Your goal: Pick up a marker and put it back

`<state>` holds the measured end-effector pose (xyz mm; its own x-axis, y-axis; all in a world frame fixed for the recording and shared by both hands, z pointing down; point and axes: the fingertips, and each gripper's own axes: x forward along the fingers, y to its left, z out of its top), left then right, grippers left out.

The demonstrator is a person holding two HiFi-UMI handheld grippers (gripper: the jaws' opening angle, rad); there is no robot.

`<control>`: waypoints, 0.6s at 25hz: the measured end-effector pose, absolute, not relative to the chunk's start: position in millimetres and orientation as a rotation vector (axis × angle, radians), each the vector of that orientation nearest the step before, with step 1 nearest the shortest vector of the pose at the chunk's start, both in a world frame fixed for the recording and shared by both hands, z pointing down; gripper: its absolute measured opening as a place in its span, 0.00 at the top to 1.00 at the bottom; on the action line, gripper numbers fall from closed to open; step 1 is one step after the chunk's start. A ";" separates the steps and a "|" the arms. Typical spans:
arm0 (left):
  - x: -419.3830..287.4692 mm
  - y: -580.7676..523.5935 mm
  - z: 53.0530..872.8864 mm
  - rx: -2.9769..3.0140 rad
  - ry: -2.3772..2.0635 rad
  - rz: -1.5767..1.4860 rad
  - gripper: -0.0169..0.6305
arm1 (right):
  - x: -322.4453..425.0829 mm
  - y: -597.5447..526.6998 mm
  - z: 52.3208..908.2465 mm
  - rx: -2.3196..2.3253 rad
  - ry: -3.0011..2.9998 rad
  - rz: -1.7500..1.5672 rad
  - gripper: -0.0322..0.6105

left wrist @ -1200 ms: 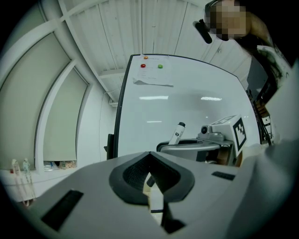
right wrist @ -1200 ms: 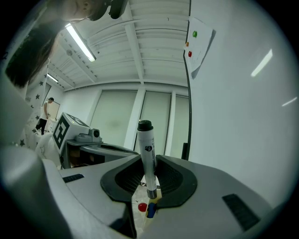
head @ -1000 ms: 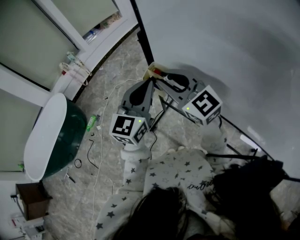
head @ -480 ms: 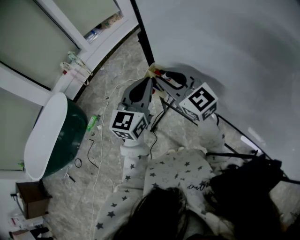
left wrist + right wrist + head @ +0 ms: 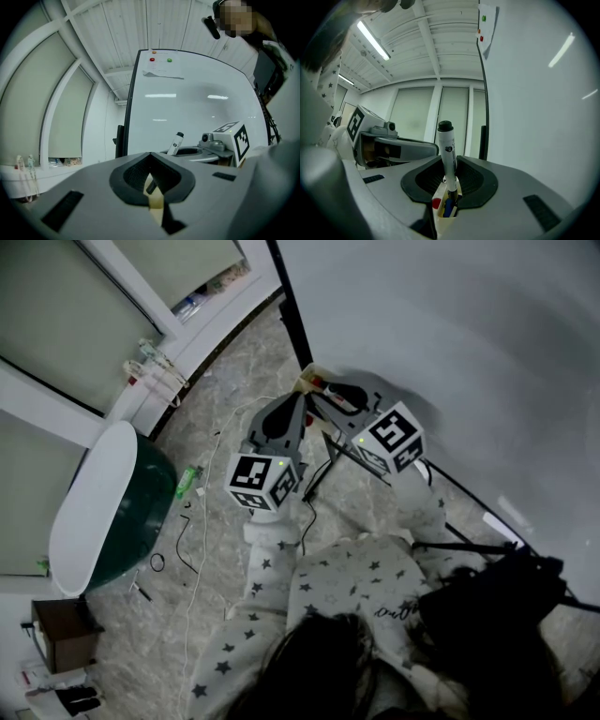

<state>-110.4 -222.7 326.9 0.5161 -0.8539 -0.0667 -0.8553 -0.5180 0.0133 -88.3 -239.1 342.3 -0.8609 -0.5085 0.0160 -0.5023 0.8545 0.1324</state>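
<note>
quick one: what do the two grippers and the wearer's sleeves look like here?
The left gripper and right gripper are broad, flat grey plastic, with black ribbed pads curving into a notch. Each carries a white cube with black square markers and a small green light: left cube, right cube. The sleeves are white with dark stars.

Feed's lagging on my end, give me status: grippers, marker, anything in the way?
Right gripper shut on the marker, upright, tip at the holder. Left gripper shut on holder. Nothing blocking.
</note>
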 end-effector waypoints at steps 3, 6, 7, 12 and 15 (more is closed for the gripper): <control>-111.6 -224.5 332.1 -2.719 1.546 0.093 0.97 | -89.8 -242.4 350.3 0.815 -2.975 -0.167 0.82; -112.2 -225.9 336.9 -2.721 1.557 0.091 0.97 | -90.9 -245.0 358.2 0.818 -2.961 -0.153 0.82; -111.9 -226.2 339.2 -2.723 1.559 0.090 0.97 | -91.1 -245.4 361.2 0.818 -2.958 -0.150 0.82; -110.6 -228.1 350.4 -2.731 1.563 0.083 0.97 | -91.6 -247.4 374.6 0.826 -2.947 -0.134 0.82; -110.9 -228.4 358.0 -2.737 1.571 0.080 0.97 | -91.6 -247.3 384.2 0.835 -2.926 -0.133 0.82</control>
<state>-110.9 -228.4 358.0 0.5036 -0.8632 -0.0366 -0.8624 -0.5048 0.0385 -91.6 -247.3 384.2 -0.8454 -0.5297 0.0684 -0.5213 0.8463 0.1101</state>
